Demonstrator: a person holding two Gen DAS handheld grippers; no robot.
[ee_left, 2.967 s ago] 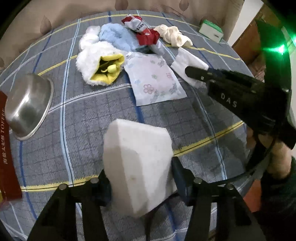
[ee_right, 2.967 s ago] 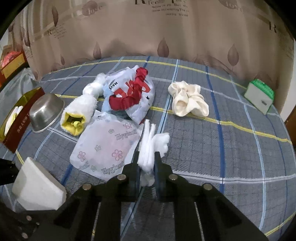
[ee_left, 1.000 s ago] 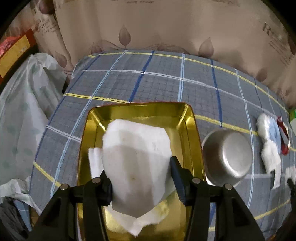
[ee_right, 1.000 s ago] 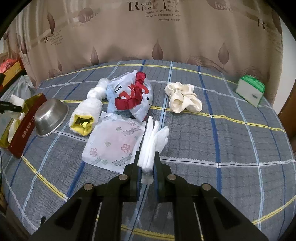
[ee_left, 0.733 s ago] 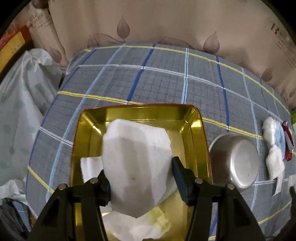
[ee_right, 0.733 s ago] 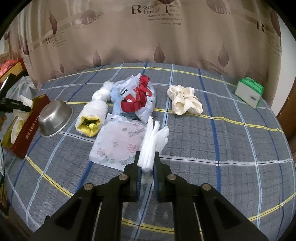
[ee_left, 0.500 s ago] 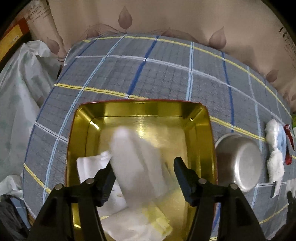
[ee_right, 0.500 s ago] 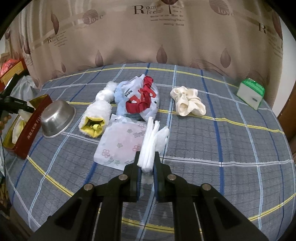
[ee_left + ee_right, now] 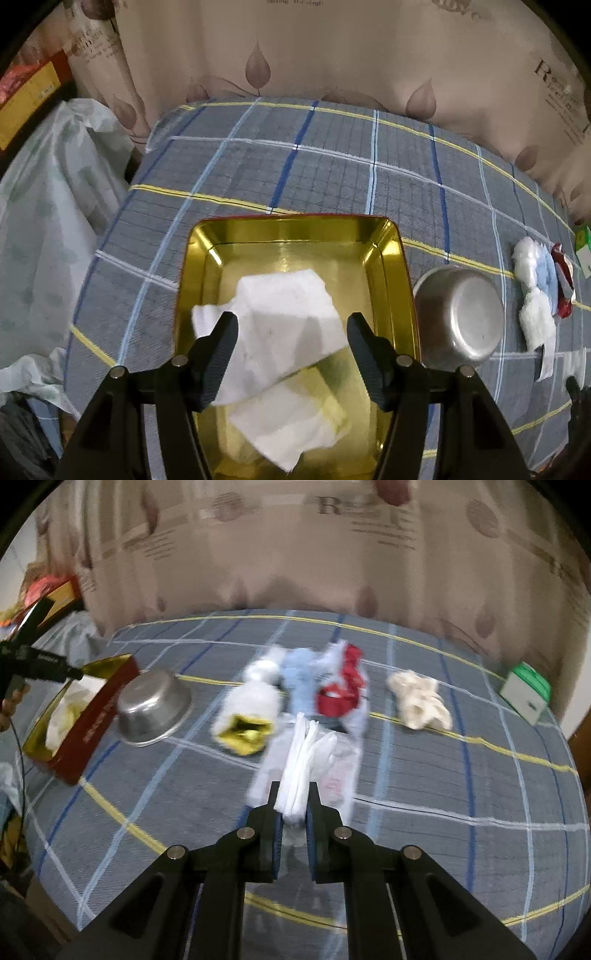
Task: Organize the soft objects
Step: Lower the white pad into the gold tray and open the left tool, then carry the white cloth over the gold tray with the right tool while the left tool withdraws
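crumpled white tissue (image 9: 284, 325) in glossy gold tin (image 9: 388, 258)

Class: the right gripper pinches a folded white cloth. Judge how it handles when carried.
The folded white cloth looks floppy: its free layers splay beyond the right gripper. Probably light. Layers may slip apart, since only one end is pinched.

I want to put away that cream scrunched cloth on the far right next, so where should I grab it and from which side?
Take the cream cloth across its raised, bunched middle, coming straight down from above. It lies loose on the plaid cover, apart from the red-and-white bag and green box, so nothing blocks a top approach. Its flat edges would probably slip. The frame is blurred, so individual folds are unclear.
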